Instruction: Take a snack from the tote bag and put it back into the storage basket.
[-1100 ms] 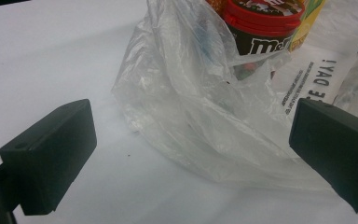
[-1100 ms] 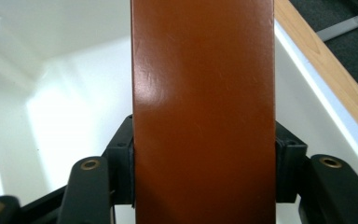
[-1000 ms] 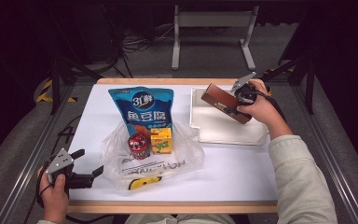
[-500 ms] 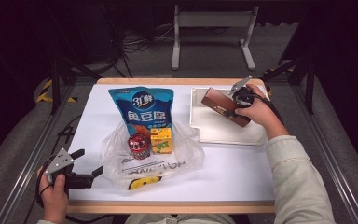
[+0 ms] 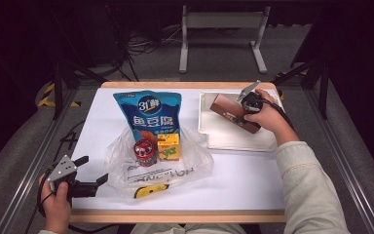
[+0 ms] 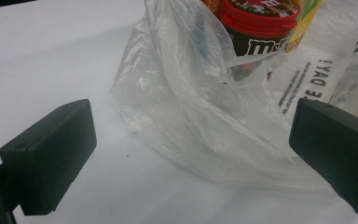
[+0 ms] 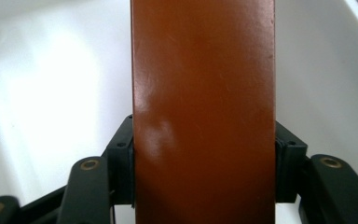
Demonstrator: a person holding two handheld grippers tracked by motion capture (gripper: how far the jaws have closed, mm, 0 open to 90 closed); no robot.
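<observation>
A white table (image 5: 102, 117) stands in a dark room with cables on the floor behind it. At its near left corner the left gripper (image 5: 91, 170) rests with its jaws spread wide and nothing between them, just beside a clear plastic bag (image 5: 185, 163). The bag holds a red-lidded candy jar (image 5: 144, 152) and a yellow carton (image 5: 168, 147) — a blue snack pouch (image 5: 148, 114) stands behind. Farther right, the right gripper (image 5: 243, 108) is clamped on a brown box (image 5: 226, 108), held over the white tray (image 5: 233, 141).
</observation>
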